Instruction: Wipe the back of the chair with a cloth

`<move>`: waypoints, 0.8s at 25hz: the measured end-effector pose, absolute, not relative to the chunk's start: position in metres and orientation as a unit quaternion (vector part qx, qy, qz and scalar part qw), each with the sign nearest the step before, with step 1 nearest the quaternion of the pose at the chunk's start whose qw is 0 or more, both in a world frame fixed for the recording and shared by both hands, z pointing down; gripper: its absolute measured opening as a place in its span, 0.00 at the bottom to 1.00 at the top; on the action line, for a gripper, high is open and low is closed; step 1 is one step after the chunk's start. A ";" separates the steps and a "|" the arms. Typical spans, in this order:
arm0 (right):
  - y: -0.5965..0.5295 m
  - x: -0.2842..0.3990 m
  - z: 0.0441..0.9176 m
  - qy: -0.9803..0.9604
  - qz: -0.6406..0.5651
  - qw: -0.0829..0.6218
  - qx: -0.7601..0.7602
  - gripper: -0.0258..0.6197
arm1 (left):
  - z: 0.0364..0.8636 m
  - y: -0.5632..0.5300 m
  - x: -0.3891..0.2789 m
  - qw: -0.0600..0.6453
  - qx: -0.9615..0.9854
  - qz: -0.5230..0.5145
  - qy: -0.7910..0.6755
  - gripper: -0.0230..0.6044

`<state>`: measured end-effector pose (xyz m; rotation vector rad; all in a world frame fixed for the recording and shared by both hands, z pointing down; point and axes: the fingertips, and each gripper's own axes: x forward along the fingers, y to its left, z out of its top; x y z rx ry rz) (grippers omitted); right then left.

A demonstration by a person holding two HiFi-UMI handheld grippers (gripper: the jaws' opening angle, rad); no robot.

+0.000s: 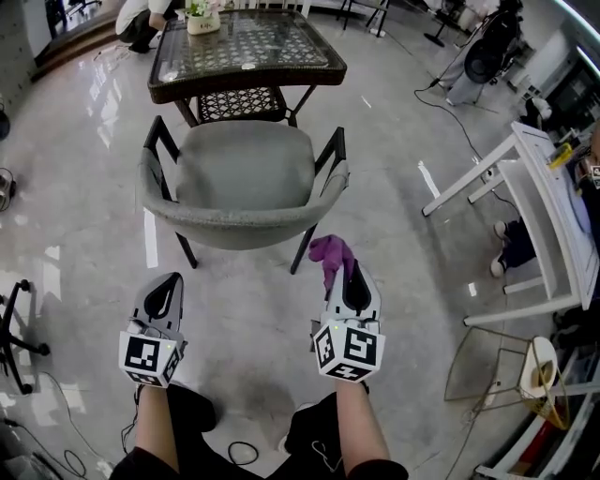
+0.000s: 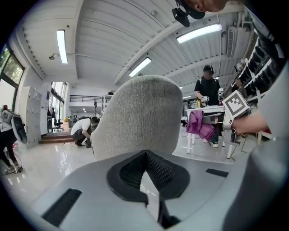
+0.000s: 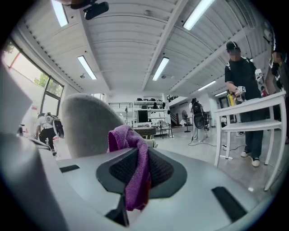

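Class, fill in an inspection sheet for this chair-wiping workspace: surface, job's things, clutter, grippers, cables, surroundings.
Surface: glossy grey floor, with glare patches.
Job's things: grey chair, its back toward the person; purple cloth, apart from the chair.
Clutter: small pot on the glass-top table.
Grippers: right gripper shut on the cloth; left gripper shut, empty.
Cables: black cable by the person's feet; another cable across the floor at right.
Surroundings: white table at right; crouching person beyond the glass-top table.
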<state>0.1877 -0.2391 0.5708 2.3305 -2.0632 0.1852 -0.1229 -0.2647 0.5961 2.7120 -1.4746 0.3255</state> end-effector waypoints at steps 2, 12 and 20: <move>-0.233 0.185 0.553 -0.668 0.067 0.019 0.741 0.16 | 0.574 -0.263 -0.121 0.018 0.874 0.111 -0.473 0.05; -0.215 0.199 0.413 -0.677 0.083 0.034 0.731 0.16 | 0.435 -0.263 -0.104 0.013 0.878 0.132 -0.459 0.05; -0.203 0.208 0.306 -0.672 0.076 0.023 0.737 0.15 | 0.321 -0.263 -0.089 -0.012 0.886 0.126 -0.446 0.05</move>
